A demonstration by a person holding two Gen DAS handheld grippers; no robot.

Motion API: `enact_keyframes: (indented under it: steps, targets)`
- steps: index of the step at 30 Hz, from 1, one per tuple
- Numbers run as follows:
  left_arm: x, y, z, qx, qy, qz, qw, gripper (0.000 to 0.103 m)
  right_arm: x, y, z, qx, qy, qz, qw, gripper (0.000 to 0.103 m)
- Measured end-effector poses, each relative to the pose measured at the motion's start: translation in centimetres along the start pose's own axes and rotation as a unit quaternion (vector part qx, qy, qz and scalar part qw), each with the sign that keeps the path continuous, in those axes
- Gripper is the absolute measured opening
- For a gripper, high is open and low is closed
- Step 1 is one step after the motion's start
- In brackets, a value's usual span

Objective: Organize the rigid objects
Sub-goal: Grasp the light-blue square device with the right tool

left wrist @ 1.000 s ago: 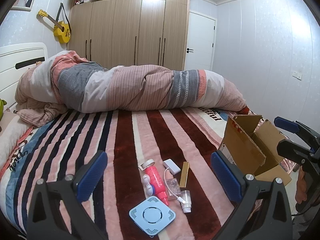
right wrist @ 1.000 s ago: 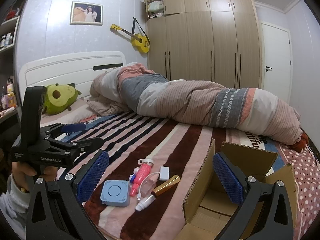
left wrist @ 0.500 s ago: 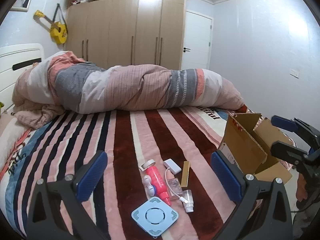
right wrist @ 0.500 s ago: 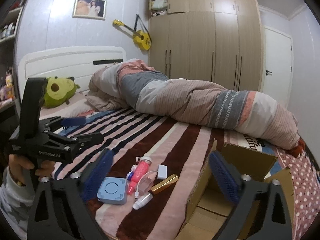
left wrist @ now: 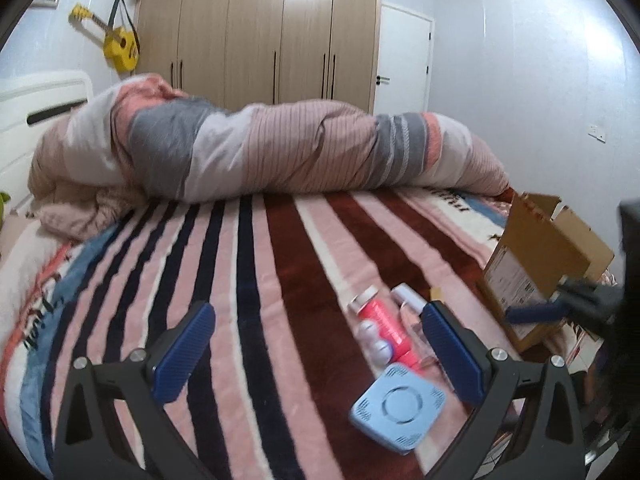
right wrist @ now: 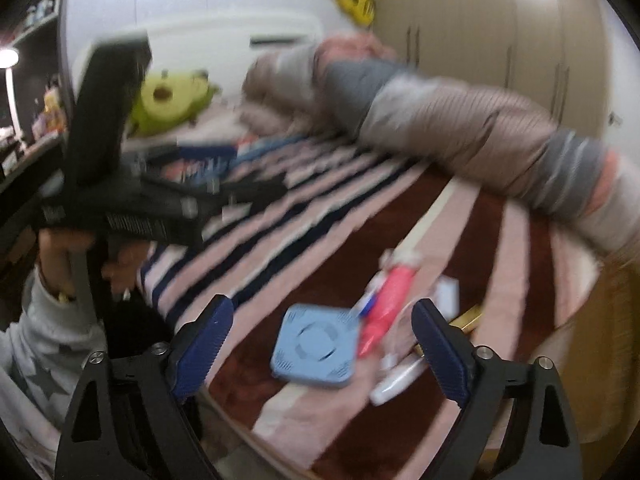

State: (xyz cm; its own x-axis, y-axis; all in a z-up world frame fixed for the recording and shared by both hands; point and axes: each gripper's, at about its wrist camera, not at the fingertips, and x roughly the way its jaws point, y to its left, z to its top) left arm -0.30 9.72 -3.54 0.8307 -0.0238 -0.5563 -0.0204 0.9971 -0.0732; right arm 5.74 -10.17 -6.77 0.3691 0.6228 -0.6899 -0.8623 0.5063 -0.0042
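Note:
A small pile of objects lies on the striped blanket (left wrist: 256,288): a flat light-blue square device (left wrist: 398,407) (right wrist: 314,346), a pink tube (left wrist: 382,322) (right wrist: 386,308), a white adapter (left wrist: 408,298) (right wrist: 446,295), a gold bar (right wrist: 468,316) and a small white bottle (right wrist: 394,384). My left gripper (left wrist: 320,356) is open and empty, above the blanket just left of the pile. My right gripper (right wrist: 322,354) is open and empty, hovering over the blue device. An open cardboard box (left wrist: 540,264) stands right of the pile.
A rolled duvet (left wrist: 272,152) lies across the far side of the bed. A green plush toy (right wrist: 172,98) sits by the white headboard (right wrist: 224,36). Wardrobes (left wrist: 260,32), a door (left wrist: 404,60) and a yellow ukulele (left wrist: 116,42) line the far wall.
Both grippers swung left with motion blur. The pile shifted right in the left wrist view; the right gripper dropped closer over the blue device, and the box slid to the frame's edge.

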Motion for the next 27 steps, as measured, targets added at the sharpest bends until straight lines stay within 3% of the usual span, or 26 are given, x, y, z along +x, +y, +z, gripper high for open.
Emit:
enact_keyframes:
  steps: [6,12,16,19,20,27]
  targets:
    - [3.3,2.5,-2.2,-0.032,0.041,-0.019,0.9985,0.103,6.8,0.8,-2.6,0.028,0.095,0.005,0.995,0.090]
    - [4.8,3.7,-3.6,-0.057,0.048,-0.022,0.9970,0.103,10.0,1.1,-3.5,0.030,0.137,-0.014,0.990,0.090]
    - [5.5,3.9,-3.9,-0.046,0.058,-0.015,0.9972,0.103,12.0,1.0,-3.7,0.040,0.168,-0.013,0.985,0.090]
    - [6.1,4.1,-4.2,-0.044,0.077,-0.022,0.9958,0.103,13.3,1.0,-3.8,0.045,0.175,-0.002,0.984,0.086]
    - [6.3,4.1,-4.2,-0.045,0.082,-0.027,0.9952,0.103,13.5,1.1,-3.9,0.039,0.178,-0.013,0.983,0.080]
    - [6.1,3.0,-4.5,-0.038,0.093,-0.093,0.9906,0.103,12.2,1.3,-3.8,0.029,0.156,-0.011,0.987,0.079]
